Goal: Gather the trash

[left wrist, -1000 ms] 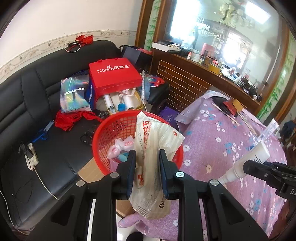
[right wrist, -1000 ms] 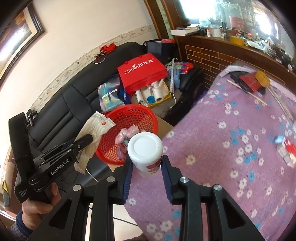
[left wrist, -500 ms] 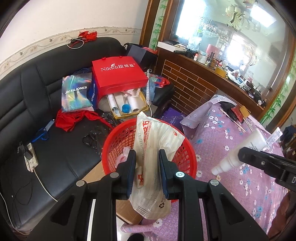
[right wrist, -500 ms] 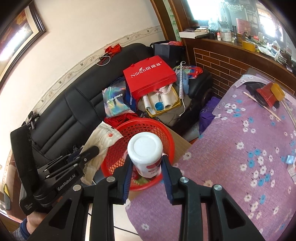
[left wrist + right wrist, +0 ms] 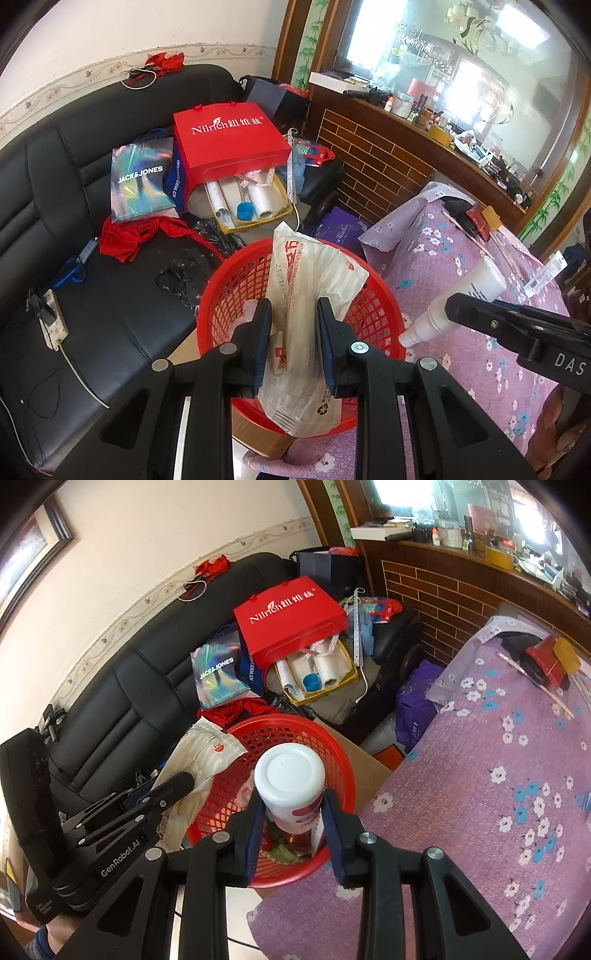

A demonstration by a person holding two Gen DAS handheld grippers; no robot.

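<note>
Left wrist view: the left gripper [image 5: 291,343] is clamped on a crumpled white plastic bag with red print [image 5: 310,295], its blue-padded fingers [image 5: 263,332] pressing the bag from both sides. The bag hangs over the round red plastic mesh basket [image 5: 373,314], which stands on a brown cardboard box [image 5: 258,437] between the black leather sofa [image 5: 110,325] and the table with the purple flowered cloth [image 5: 461,354]. Some trash already lies in the basket, mostly hidden by the bag. At the right edge the right gripper [image 5: 454,304] holds a white squeeze tube with a white cap [image 5: 454,295], cap end pointing down toward the basket's rim. A red paper shopping bag with white lettering [image 5: 229,136] and a shiny holographic bag [image 5: 142,177] sit on the sofa behind.

Right wrist view: the right gripper [image 5: 291,812] is clamped on the white tube [image 5: 290,779], seen end-on, directly above the red basket [image 5: 332,753]. To the left, the left gripper [image 5: 177,784] grips the white bag [image 5: 207,753], which hangs over the basket's left rim. Wrappers lie at the basket's bottom [image 5: 284,853]. The purple-clothed table [image 5: 480,812] lies to the right, the sofa [image 5: 147,686] behind.
</note>
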